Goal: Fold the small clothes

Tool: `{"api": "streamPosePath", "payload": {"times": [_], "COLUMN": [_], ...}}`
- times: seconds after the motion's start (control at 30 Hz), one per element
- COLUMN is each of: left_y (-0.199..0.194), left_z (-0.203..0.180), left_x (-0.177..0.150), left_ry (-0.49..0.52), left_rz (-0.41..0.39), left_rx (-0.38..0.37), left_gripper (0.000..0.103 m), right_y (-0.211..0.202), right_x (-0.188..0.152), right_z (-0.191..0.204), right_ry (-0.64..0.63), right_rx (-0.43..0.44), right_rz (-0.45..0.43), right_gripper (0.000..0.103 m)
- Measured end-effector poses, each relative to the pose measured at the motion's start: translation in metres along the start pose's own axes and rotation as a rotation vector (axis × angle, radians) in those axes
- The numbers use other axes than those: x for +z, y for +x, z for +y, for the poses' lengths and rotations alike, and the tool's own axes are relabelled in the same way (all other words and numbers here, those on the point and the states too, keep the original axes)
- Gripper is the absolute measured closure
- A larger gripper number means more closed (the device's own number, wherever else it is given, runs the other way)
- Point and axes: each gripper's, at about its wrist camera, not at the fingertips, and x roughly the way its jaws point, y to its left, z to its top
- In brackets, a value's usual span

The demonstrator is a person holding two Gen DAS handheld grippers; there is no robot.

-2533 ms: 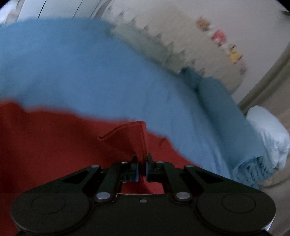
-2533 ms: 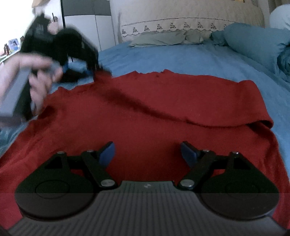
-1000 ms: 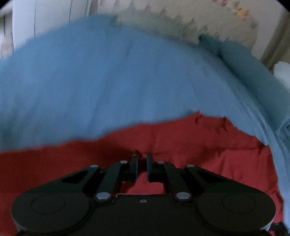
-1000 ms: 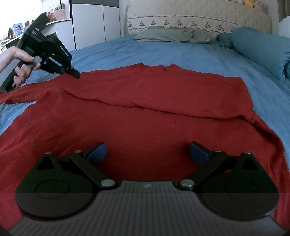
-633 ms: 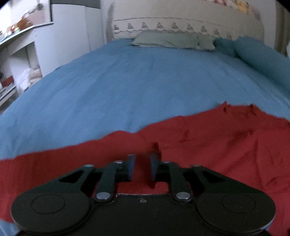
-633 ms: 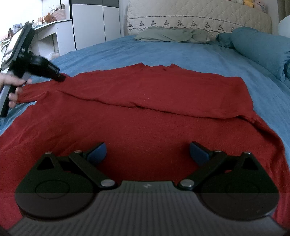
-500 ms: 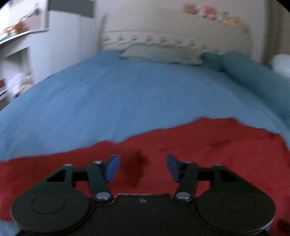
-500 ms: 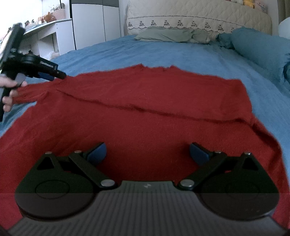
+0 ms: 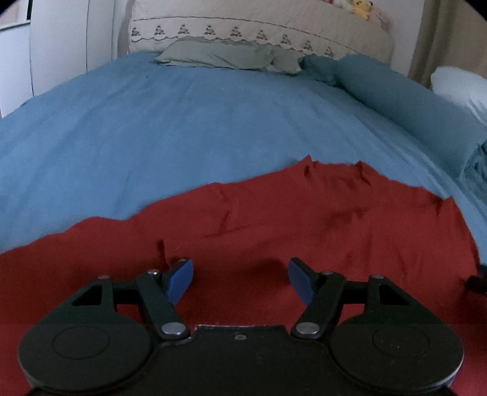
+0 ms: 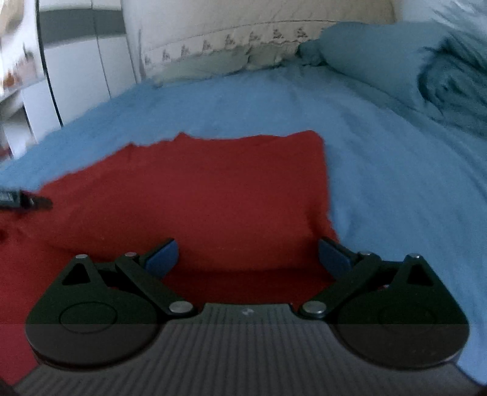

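Observation:
A dark red garment (image 9: 304,219) lies spread flat on the blue bed sheet (image 9: 182,121). It also shows in the right wrist view (image 10: 213,195), with its right edge beside the sheet (image 10: 380,152). My left gripper (image 9: 240,280) is open and empty, low over the cloth. My right gripper (image 10: 248,256) is open and empty, low over the garment's right side. The tip of the left gripper (image 10: 27,201) shows at the left edge of the right wrist view.
A grey-green pillow (image 9: 228,56) and a cream headboard (image 9: 258,27) stand at the far end. A rolled blue duvet (image 9: 411,103) and a white pillow (image 9: 462,88) lie along the right. White cabinets (image 10: 76,76) stand at the left.
My left gripper let go of the red cloth and opened wide. The fold it held now lies flat. My right gripper moved to the right, toward the garment's right edge.

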Motion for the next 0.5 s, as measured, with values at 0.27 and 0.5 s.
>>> {"api": "streamPosePath", "payload": {"times": [0.27, 0.5], "left_y": [-0.068, -0.181], "left_z": [0.014, 0.046], "left_x": [-0.003, -0.018], "left_ry": [-0.099, -0.224], "left_rz": [-0.057, -0.173], "left_rx": [0.048, 0.132], "left_gripper": [0.019, 0.0], "right_y": [-0.041, -0.106], "right_x": [0.004, 0.021], "right_z": [0.028, 0.083], "right_ry": [-0.134, -0.218], "right_rx": [0.015, 0.076], "right_rz": [-0.055, -0.071], "right_gripper": [0.0, 0.0]}}
